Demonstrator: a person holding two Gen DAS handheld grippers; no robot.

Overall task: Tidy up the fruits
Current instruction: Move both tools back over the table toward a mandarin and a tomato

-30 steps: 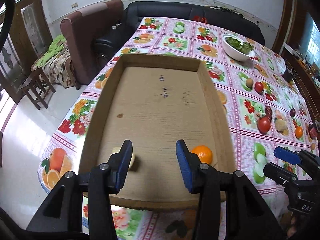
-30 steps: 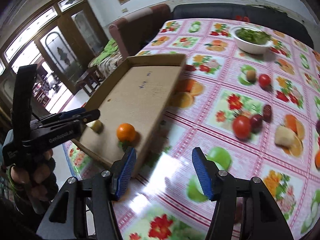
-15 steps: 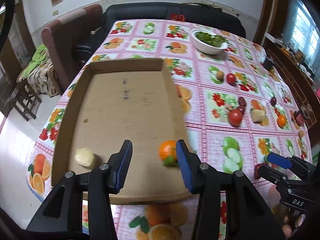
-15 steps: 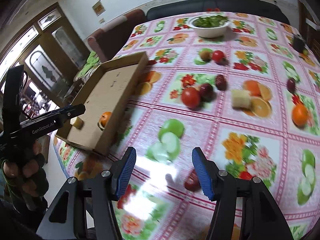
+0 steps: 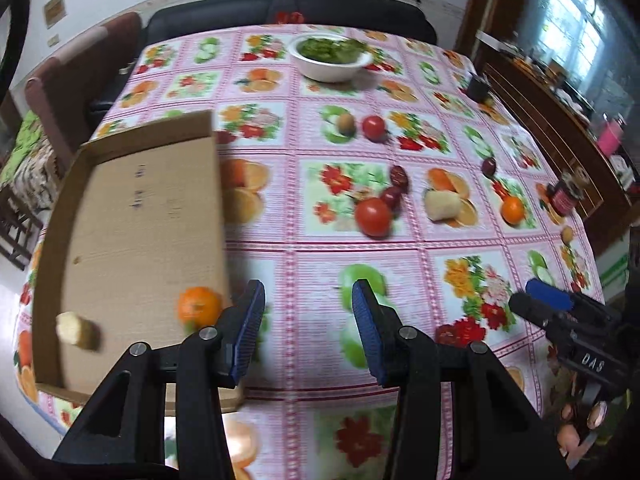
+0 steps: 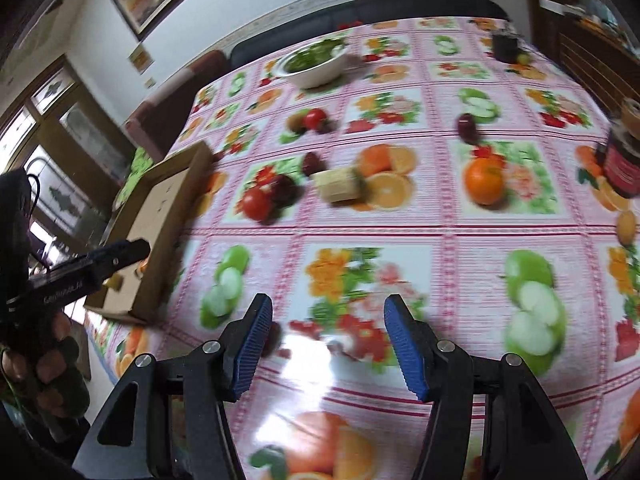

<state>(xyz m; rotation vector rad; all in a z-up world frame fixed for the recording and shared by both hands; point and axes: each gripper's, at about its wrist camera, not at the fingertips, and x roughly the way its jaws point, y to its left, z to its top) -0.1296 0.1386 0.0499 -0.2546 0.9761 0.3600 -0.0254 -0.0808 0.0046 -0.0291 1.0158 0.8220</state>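
Observation:
A shallow cardboard tray (image 5: 132, 220) lies at the table's left, holding an orange (image 5: 199, 306) and a pale fruit chunk (image 5: 76, 330). My left gripper (image 5: 308, 304) hovers open over the tablecloth just right of the tray, nothing between its blue pads. Loose fruit lies further on: a big tomato (image 5: 373, 216), a pale chunk (image 5: 442, 206) and an orange (image 5: 512, 209). My right gripper (image 6: 328, 312) is open and empty above the cloth, nearer than the orange (image 6: 484, 180) and the pale chunk (image 6: 338, 186). The tray (image 6: 160, 220) sits at its far left.
A white bowl of greens (image 5: 330, 58) stands at the far end, with a kiwi (image 5: 346, 123) and a small tomato (image 5: 374, 126) before it. A dark-lidded jar (image 6: 624, 160) and a black cup (image 6: 505, 46) stand by the right edge. Dark plums (image 5: 399, 175) lie mid-table. Sofas border the far side.
Both grippers have swung to the right, away from the tray and over the fruit-strewn cloth. The orange and the pale chunk stay in the tray. Neither gripper's jaws have changed.

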